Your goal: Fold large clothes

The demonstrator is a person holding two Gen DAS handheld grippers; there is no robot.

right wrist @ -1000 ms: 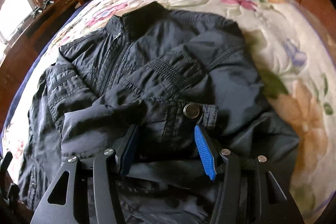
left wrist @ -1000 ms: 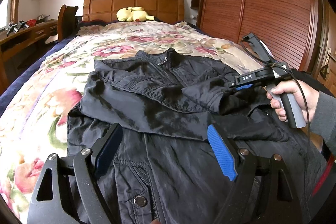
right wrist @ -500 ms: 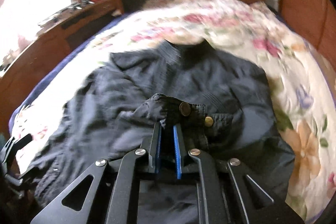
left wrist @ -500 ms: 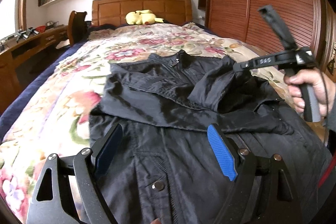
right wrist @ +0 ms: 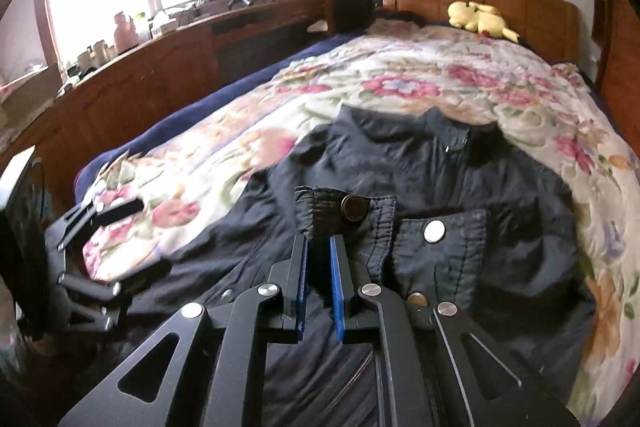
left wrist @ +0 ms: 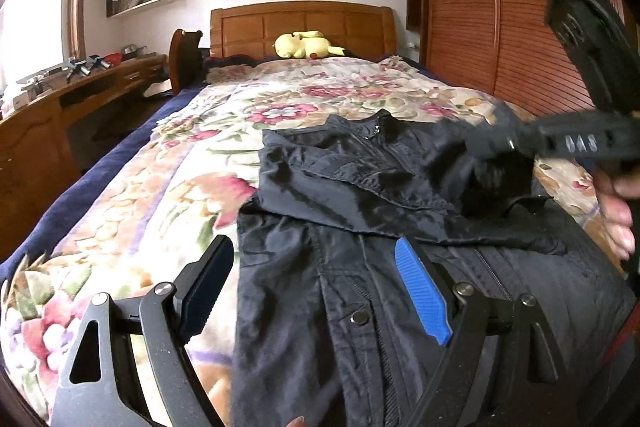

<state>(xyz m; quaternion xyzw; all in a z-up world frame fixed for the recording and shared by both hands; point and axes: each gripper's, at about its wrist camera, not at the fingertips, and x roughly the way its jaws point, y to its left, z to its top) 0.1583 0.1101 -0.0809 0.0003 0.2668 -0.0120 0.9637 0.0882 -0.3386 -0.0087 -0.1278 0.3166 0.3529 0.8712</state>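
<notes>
Jaws of right gripper (right wrist: pixel 319 281) pinch the sleeve cuff (right wrist: pixel 346 217) (snap buttons showing), lifted over the dark jacket (left wrist: pixel 360 247). Left gripper (left wrist: pixel 316 291) jaws wide apart, hovering above the jacket hem. Jacket lies on the floral bedspread (left wrist: pixel 160 195).

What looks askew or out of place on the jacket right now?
Nothing is damaged or spilled. The black jacket on the floral bedspread lies rumpled; its snap-button sleeve cuff is lifted, pinched in the right gripper. The left gripper hovers open over the hem.
</notes>
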